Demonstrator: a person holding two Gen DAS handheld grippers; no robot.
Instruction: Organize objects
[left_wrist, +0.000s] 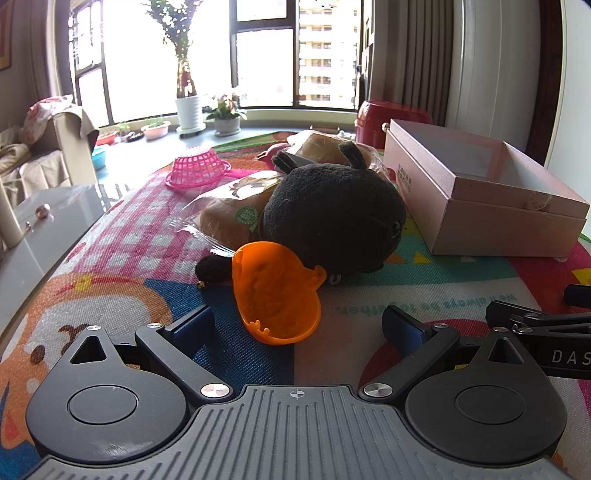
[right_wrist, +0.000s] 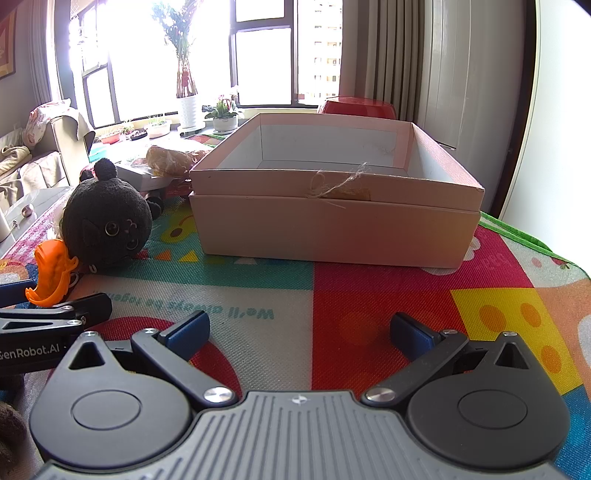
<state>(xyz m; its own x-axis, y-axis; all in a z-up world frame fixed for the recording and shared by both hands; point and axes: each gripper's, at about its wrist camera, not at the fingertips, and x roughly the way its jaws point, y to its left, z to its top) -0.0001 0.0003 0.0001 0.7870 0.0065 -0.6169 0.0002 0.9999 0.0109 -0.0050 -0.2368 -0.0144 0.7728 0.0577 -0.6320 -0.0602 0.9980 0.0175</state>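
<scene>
On the play mat (left_wrist: 129, 229) covering the desk, an orange toy mold (left_wrist: 275, 295) lies just ahead of the left gripper (left_wrist: 295, 326), fingers (left_wrist: 192, 326) spread wide apart, nothing held. Black plush toy (left_wrist: 332, 218) sits right behind it, touching a wrapped bread roll (left_wrist: 229, 214); 2nd roll (left_wrist: 325, 146) farther back. Pink basket (left_wrist: 195, 166) upside down, far left. Open pink box (right_wrist: 332, 210) stands w/ the right gripper (right_wrist: 299, 332) facing it, fingers apart too, nothing between them.
</scene>
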